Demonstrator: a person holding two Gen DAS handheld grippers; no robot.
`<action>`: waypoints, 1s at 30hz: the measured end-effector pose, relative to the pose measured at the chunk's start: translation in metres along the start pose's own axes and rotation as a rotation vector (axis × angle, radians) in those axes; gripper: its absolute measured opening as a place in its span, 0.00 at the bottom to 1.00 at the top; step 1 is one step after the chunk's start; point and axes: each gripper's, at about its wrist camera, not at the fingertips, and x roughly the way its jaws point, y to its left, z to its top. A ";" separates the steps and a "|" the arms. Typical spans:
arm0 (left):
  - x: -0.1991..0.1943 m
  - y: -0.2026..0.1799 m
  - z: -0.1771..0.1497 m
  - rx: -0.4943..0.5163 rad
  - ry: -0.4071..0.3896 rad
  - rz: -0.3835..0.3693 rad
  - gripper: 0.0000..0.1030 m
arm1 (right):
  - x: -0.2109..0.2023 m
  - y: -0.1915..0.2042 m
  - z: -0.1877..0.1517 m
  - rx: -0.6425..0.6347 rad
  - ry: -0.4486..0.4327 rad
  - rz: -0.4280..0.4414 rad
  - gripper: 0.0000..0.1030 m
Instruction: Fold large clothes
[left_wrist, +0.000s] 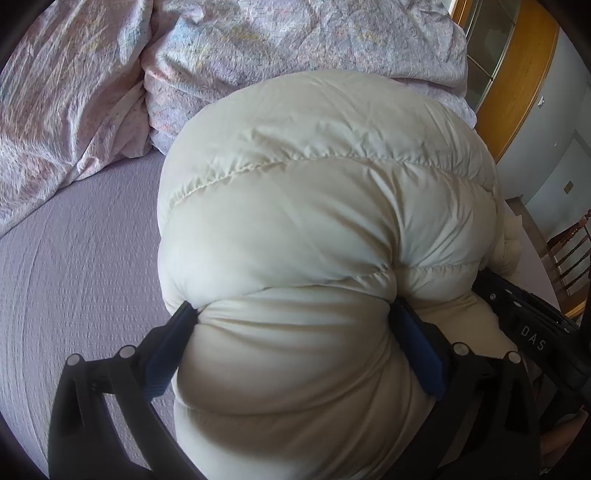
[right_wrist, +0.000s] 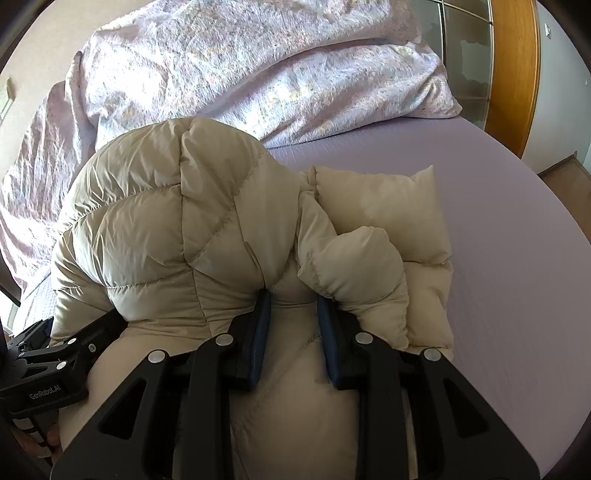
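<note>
A cream puffy down jacket (left_wrist: 314, 206) lies bunched on a lilac bed sheet (left_wrist: 74, 266). My left gripper (left_wrist: 295, 314) is shut on a thick bulge of it, the blue pads (left_wrist: 417, 332) pressing in from both sides. In the right wrist view the same jacket (right_wrist: 166, 229) bulges at the left, with a folded part (right_wrist: 399, 206) resting flat on the sheet further right. My right gripper (right_wrist: 293, 306) is shut on a fold of the jacket near its quilted seam. The other gripper's black body (right_wrist: 48, 369) shows at the lower left edge.
A crumpled pink-patterned duvet (left_wrist: 74, 92) and pillow (right_wrist: 295, 74) lie at the far side of the bed. A wooden bed frame (right_wrist: 513, 74) runs along the right. A wooden chair (left_wrist: 572, 251) stands beside the bed. Bare sheet (right_wrist: 517, 258) spreads to the right.
</note>
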 end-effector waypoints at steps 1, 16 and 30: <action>0.000 0.000 0.000 -0.001 -0.001 0.000 0.98 | 0.000 0.000 0.000 0.000 -0.004 0.002 0.27; 0.002 -0.002 -0.002 0.001 -0.010 0.004 0.98 | 0.000 -0.001 -0.003 -0.014 -0.033 0.004 0.27; 0.002 -0.003 -0.001 0.001 -0.005 0.005 0.98 | 0.002 -0.002 -0.004 -0.013 -0.029 0.007 0.27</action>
